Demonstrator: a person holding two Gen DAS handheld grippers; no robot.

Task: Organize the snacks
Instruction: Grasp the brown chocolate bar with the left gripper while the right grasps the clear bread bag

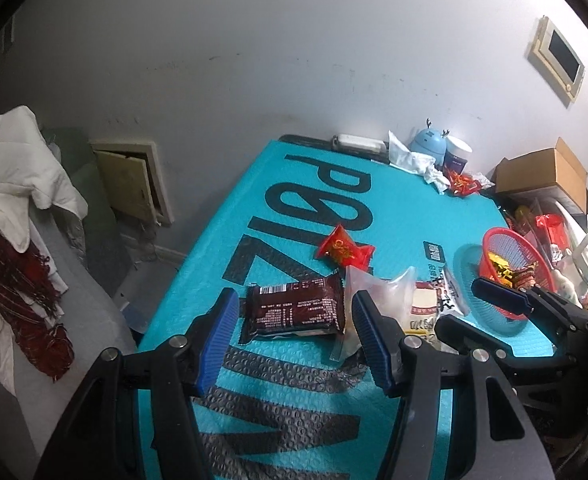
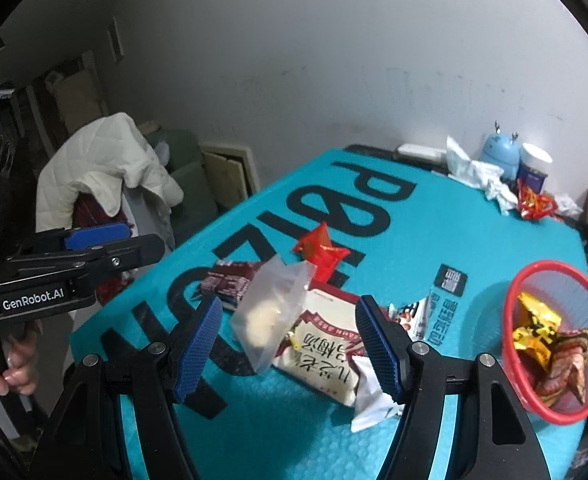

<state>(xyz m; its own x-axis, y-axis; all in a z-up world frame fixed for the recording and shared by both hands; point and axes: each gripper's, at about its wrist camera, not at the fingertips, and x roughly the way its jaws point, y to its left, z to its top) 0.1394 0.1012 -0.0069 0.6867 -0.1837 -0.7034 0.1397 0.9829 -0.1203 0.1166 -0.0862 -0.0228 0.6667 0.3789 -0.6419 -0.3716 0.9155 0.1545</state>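
Hovering over the teal worktop, the left gripper is spread wide w/ nothing between its blue pads, lined up on the dark brown snack pack lying flat just ahead of it. The right gripper is likewise released, jaws apart & empty, above a clear plastic bag w/ pale contents that leans on a white-and-red snack bag printed w/ Chinese text; the bag's torn white edge sits by the right pad. Btwn the packs & the big black lettering lies a red candy wrapper, apart from the brown pack. To the right a red mesh basket stands on the worktop holding a yellow packet & a brownish packet; in the left wrist view the basket appears to sit in a teal basket, and the right gripper's blue finger shows just in front of its rim. At the far edge of the worktop: crumpled white tissue, a blue round gadget w/ small antlers, a white-lidded tub, more red wrappers. A cardboard box sits beyond the corner. Off the worktop's left side, white quilted fabric drapes over furniture
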